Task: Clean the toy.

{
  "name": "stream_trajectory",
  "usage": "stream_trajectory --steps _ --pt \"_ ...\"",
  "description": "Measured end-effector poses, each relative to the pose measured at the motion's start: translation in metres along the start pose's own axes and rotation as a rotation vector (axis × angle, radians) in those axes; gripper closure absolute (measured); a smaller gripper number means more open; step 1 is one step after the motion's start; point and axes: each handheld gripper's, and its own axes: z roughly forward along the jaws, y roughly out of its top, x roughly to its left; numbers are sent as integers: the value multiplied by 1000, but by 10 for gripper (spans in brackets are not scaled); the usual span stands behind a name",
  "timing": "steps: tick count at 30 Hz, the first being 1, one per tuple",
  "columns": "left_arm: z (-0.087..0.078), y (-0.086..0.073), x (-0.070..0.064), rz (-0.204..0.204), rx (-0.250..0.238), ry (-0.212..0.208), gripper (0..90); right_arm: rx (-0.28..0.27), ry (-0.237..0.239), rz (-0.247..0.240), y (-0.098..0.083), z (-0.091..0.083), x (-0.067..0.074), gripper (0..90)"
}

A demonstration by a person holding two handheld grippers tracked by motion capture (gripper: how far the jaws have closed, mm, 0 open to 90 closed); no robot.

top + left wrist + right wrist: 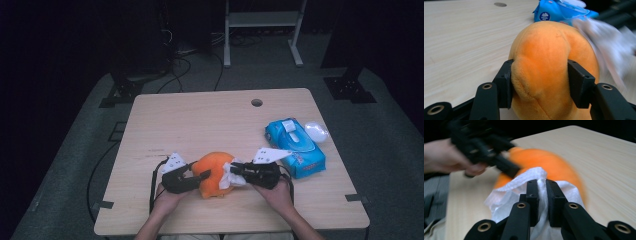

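Two tools are in my hands, both at one orange plush toy (212,175) that sits near the front middle of the pale wood-grain bench (200,120). My left tool (539,82) has its black jaws pressed into a soft, rounded bulge of the toy's fuzzy fabric. My right tool (542,192) is closed tight on one crumpled white wipe (506,195), which touches the toy's right side. One glossy blue wipes pack (296,146) lies to the toy's right.
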Motion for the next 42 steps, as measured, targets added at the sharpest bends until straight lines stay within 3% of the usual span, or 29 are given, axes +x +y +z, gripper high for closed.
stream_trajectory --steps 4,8,11,15,19,21,23,26,28,30,32,34,38,40,42 --pt "-3 1 2 -1 -3 11 456 37 4 -70 0 10 12 808" --pt "-3 1 2 13 1 22 453 44 -52 -22 -8 4 -6 810" --pt "-1 1 0 24 5 35 452 45 -50 36 -15 3 -17 810" --pt "-2 -1 5 -9 7 44 447 36 -24 -7 -11 7 -3 809" --pt "-2 0 7 -24 19 39 432 69 17 -76 -10 20 18 809" --pt "-2 0 8 -30 15 29 381 87 2 -116 -10 25 23 809" --pt "-3 1 10 -52 -1 -3 310 81 2 -86 -9 23 18 810" --pt "-2 2 9 -44 -5 -2 311 74 -5 -40 -10 21 12 810" --pt "-1 2 7 -15 -4 23 405 78 -8 -61 -10 23 16 810" --pt "-1 3 7 -27 1 27 430 83 4 -92 -9 28 25 809" --pt "-1 3 8 -21 7 29 432 97 21 -126 -8 33 33 809" --pt "-3 4 8 -12 0 31 381 103 9 -146 -7 35 34 810" --pt "-14 12 1 85 -61 75 178 70 -18 -39 -8 28 14 810" --pt "-16 12 -2 105 -66 79 190 60 -21 -2 -8 26 6 810" --pt "-11 9 -2 115 -38 85 284 54 -13 23 -8 26 4 810"
